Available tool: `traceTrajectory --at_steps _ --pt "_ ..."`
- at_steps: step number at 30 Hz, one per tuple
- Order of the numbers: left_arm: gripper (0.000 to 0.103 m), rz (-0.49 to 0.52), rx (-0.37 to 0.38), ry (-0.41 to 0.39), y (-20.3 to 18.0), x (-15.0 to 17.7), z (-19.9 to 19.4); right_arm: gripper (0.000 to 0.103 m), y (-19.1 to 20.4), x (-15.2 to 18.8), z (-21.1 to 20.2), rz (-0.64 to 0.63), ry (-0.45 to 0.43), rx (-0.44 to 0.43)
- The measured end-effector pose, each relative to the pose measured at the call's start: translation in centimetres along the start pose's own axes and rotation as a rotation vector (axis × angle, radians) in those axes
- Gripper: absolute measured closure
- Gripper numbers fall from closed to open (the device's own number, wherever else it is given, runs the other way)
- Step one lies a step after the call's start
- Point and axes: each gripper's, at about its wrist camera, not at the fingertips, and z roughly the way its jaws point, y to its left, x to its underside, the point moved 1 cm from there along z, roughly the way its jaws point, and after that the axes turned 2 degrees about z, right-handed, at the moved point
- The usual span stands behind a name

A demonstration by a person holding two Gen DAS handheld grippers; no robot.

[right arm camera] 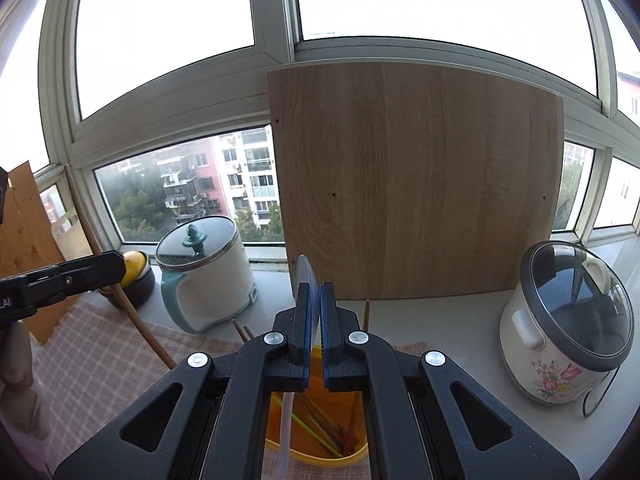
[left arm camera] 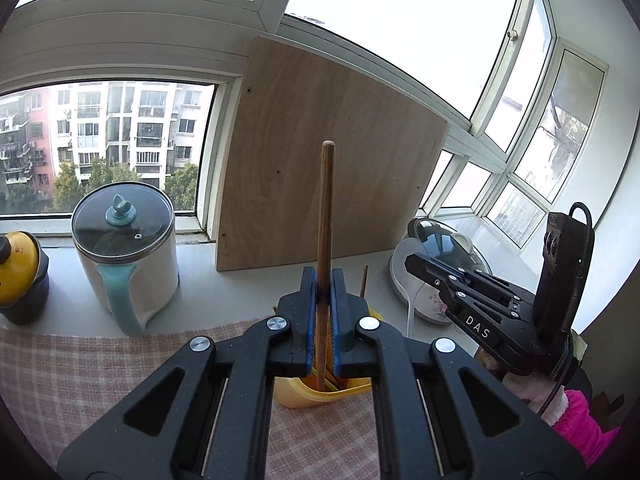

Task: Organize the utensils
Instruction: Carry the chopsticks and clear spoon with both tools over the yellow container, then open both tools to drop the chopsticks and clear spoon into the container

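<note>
I am holding a wooden stick (left arm camera: 325, 216) in the left gripper (left arm camera: 324, 280), jaws clenched on it, its free end standing upright above the pads and its lower end reaching down into the orange utensil holder (left arm camera: 320, 394) on the checked cloth (left arm camera: 100, 368). The right gripper (right arm camera: 315, 300) is clamped on something thin and pale blue (right arm camera: 305, 276); it is edge-on to the lens, so I am guessing at a flat plastic utensil, perhaps a spoon.

The holder is sitting directly under both claws, already carrying chopsticks (right arm camera: 320, 428) lying at a slant. That is where I am seeing trouble: a slim stick pinched at one spot is free to pivot in the pads, and if it is swinging as I lower it, its tip could be catching the rim or the crossed chopsticks and tipping the light holder. The two grippers are also working close together over one small opening, so they could be knocking each other. The kettle (left arm camera: 126, 252) and rice cooker (right arm camera: 568, 320) are standing well apart.
</note>
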Motion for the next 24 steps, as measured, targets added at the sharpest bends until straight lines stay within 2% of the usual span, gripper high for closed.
traceTrajectory --at_steps 8,16,24 --pt "0.099 0.003 -0.02 0.029 0.0 0.4 2.5 0.101 -1.5 -0.4 1.6 -0.015 -0.023 0.055" --pt "0.099 0.01 -0.046 0.042 -0.1 0.9 4.0 0.101 -1.2 0.4 3.7 -0.073 -0.049 0.092" --pt "0.099 0.007 -0.033 0.088 -0.1 1.9 5.5 0.101 -1.2 2.0 4.8 -0.077 0.014 0.086"
